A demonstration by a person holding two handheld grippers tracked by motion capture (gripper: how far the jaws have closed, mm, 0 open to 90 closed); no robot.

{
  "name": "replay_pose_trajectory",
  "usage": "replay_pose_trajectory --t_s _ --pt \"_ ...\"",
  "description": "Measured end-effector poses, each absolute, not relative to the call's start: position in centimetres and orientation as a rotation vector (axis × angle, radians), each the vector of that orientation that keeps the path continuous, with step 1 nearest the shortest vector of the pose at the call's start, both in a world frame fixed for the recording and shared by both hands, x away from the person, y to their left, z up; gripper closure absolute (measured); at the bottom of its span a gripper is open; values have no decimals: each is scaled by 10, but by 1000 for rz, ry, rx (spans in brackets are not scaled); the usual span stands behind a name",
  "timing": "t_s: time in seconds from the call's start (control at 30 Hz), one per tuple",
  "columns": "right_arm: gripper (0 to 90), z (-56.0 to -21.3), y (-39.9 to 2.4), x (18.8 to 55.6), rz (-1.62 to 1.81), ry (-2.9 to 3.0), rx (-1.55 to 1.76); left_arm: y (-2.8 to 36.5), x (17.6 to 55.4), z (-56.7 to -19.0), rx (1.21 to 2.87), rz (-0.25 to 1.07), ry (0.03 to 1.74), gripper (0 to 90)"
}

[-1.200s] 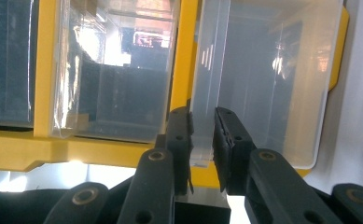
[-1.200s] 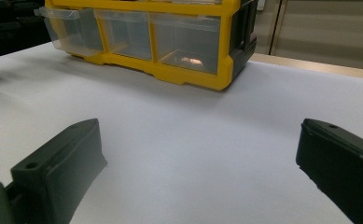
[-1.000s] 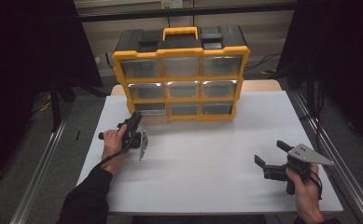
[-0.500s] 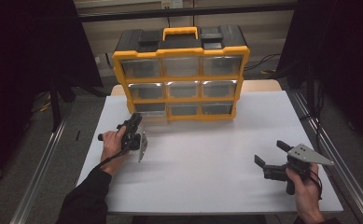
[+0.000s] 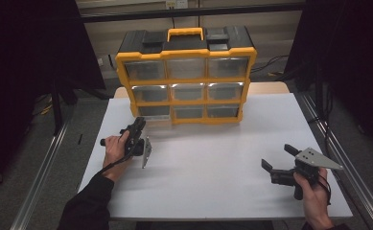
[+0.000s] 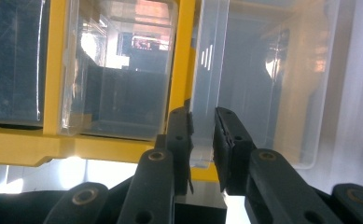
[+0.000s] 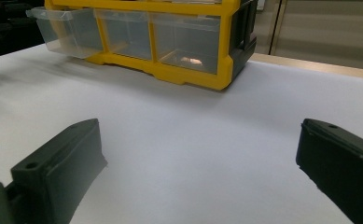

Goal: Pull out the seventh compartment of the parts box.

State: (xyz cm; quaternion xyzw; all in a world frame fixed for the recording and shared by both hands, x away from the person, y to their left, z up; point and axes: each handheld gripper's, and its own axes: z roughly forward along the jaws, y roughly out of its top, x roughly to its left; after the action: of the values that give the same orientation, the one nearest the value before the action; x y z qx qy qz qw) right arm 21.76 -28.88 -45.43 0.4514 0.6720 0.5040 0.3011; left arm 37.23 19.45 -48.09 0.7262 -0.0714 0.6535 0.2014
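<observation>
Near the person, at the right of the table (image 5: 213,187), the right gripper (image 5: 280,162) is resting in the right hand (image 5: 313,191). Its jaws are standing wide apart and nothing is between them. In the right gripper view the two black fingers (image 7: 58,172) are showing far apart, with bare white table between them. This gripper is well apart from the drawers.

Farther off and to the left, the left hand (image 5: 114,148) is holding the left gripper (image 5: 138,125) up against the bottom row of the yellow drawer box (image 5: 186,76). This is the hand nearer to the work. The gripper is lying on its side, with its grey plate (image 5: 146,152) standing on edge, and it is pointing away from the person, toward the box.

In the left gripper view the jaws are squeezing the front lip of the clear bottom left drawer (image 6: 258,84). The two black fingers (image 6: 179,140) are pinching that thin plastic edge between them. The gripper is tilted, so the lip looks like it is running up and down there.

In the right gripper view the same drawer (image 7: 60,32) is sticking out a little from the box, past the two drawers beside it. The drawer slides straight toward the person, so I think the next move is a straight pull back, along the line the gripper is pointing. Pulling crooked could jam the drawer or make the lip slip out.
</observation>
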Motion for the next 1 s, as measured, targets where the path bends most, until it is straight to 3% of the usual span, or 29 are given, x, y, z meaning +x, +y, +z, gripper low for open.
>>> replay_pose_trajectory --t_s 0.07,0.73,0.77,0.87,1.0 --pt "2 -454 -289 218 1337 1784 1200 196 368 -476 2125 1881 -221 777" --pt "1 -455 -289 218 1334 1780 1202 197 357 -474 2119 1881 -206 776" --pt "1 -454 -288 218 1335 1780 1204 197 360 -477 2077 1823 -199 776" --pt "1 -455 -289 218 1335 1779 1202 198 357 -474 2119 1873 -219 777" --pt "1 -454 -289 218 1335 1783 1202 197 357 -477 2067 1823 -189 777"
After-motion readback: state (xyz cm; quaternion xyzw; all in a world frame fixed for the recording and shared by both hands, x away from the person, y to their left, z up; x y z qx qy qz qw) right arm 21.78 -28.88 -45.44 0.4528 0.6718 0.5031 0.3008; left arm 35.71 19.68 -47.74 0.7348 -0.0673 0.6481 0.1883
